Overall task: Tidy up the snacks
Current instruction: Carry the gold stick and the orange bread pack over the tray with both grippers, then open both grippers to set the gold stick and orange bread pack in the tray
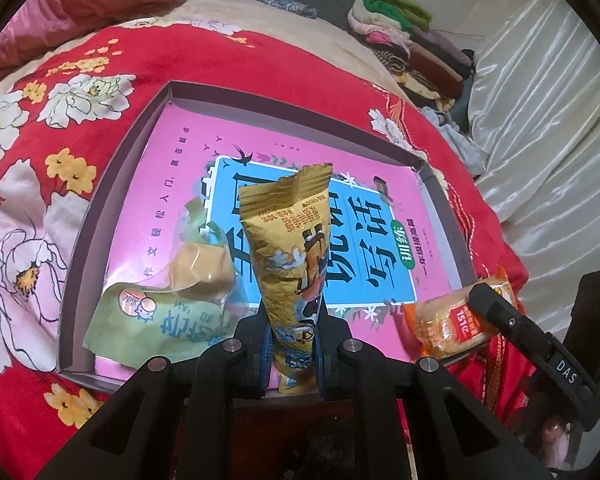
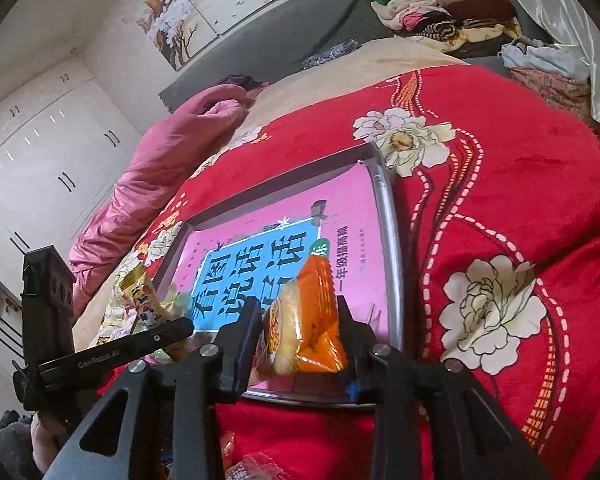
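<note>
Through my left wrist camera, my left gripper (image 1: 293, 344) is clamped tight on a tall yellow snack packet (image 1: 290, 264), which stands upright between the fingers with its crimped top pointing away from me. Its print is upside down and I cannot read it. Just left of my fingers, a pale green wrapper (image 1: 156, 322) with a round orange cartoon badge lies in the shallow grey box (image 1: 112, 184); its characters are too warped to make out. Beyond the packet, the box floor is covered by a pink book (image 1: 204, 148) with a blue title panel in large Chinese characters and a green oval reading 训练. To my right, my other gripper's finger, marked "DAS", reaches in beside an orange packet (image 1: 452, 328) at the box's near right corner; a red label on it shows digits I cannot read surely. The box sits on a red floral blanket (image 1: 80, 60).

Through my right wrist camera, my right gripper (image 2: 298, 332) has the orange packet (image 2: 312, 320) between its fingers, the jaws only narrowly parted; I cannot tell whether the pads press on it. It hangs over the near edge of the box (image 2: 392, 264). Ahead, the book (image 2: 340, 208) shows 一年级提高篇 along its side. To my left, the other gripper's arm reads "GenRobot.AI", with the yellow snack packet (image 2: 140, 288) above it.
</note>
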Demonstrator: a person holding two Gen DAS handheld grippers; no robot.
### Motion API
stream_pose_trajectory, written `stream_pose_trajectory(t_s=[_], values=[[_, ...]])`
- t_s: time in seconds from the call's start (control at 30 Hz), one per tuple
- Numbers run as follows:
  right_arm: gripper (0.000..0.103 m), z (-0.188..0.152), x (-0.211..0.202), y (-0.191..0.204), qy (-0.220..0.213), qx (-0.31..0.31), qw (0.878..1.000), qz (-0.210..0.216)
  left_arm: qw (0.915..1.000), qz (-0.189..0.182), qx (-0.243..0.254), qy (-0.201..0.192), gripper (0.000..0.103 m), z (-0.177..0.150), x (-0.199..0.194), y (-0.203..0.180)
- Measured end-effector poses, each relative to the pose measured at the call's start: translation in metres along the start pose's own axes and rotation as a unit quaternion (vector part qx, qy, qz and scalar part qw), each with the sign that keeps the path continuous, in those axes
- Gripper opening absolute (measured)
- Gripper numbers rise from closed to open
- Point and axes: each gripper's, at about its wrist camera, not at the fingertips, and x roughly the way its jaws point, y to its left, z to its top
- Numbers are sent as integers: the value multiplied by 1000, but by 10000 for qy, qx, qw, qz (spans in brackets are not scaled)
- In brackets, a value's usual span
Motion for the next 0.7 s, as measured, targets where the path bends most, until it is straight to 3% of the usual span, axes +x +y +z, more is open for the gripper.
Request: stream_pose_trajectory(t_s=[0.23, 0.7], values=[[39, 1, -1, 3, -42, -168, 9997, -153, 10000, 18, -4, 20, 18, 0, -5, 3], [40, -6, 6, 26, 137, -627, 9979, 44, 9999, 59, -125, 37, 28, -1, -11, 11]])
